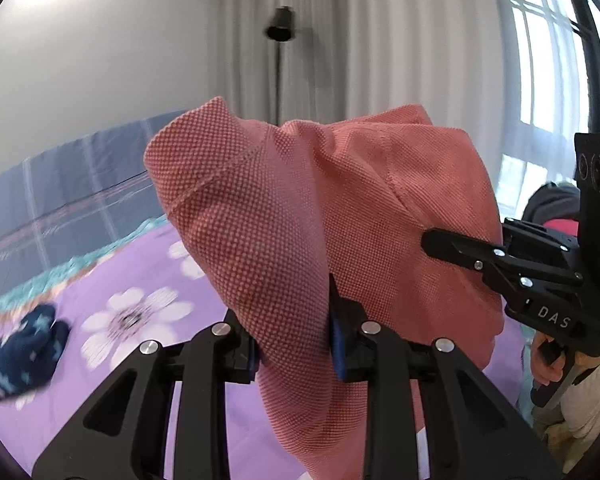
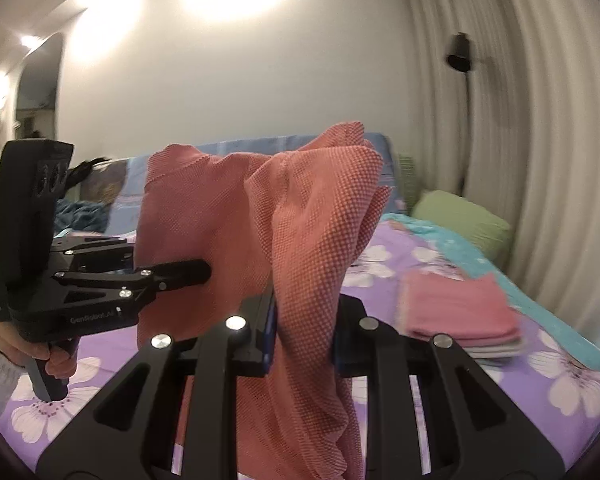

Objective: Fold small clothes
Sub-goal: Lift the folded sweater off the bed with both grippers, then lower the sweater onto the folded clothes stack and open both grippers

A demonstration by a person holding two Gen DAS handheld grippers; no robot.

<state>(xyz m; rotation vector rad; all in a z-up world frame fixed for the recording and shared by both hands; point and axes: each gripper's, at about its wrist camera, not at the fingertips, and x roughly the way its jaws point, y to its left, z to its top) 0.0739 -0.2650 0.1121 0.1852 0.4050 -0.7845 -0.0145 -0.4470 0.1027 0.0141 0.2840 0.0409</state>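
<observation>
while we hold the pink garment (image 1: 300, 208) up above the bed (image 2: 440, 380), our left tongs (image 1: 296, 344) pinch one bunched edge and our right tongs (image 2: 304, 332) pinch another, cloth draped between them.

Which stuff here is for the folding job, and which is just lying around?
For the job:
- pink garment, held up off the bed
- left tool, shut on it
- right tool, shut on it too
- folded pile, done

Just lying around:
- dark blue starry cloth, maybe next
- green pillow
- floor lamp
- flowery purple bedsheet
</observation>
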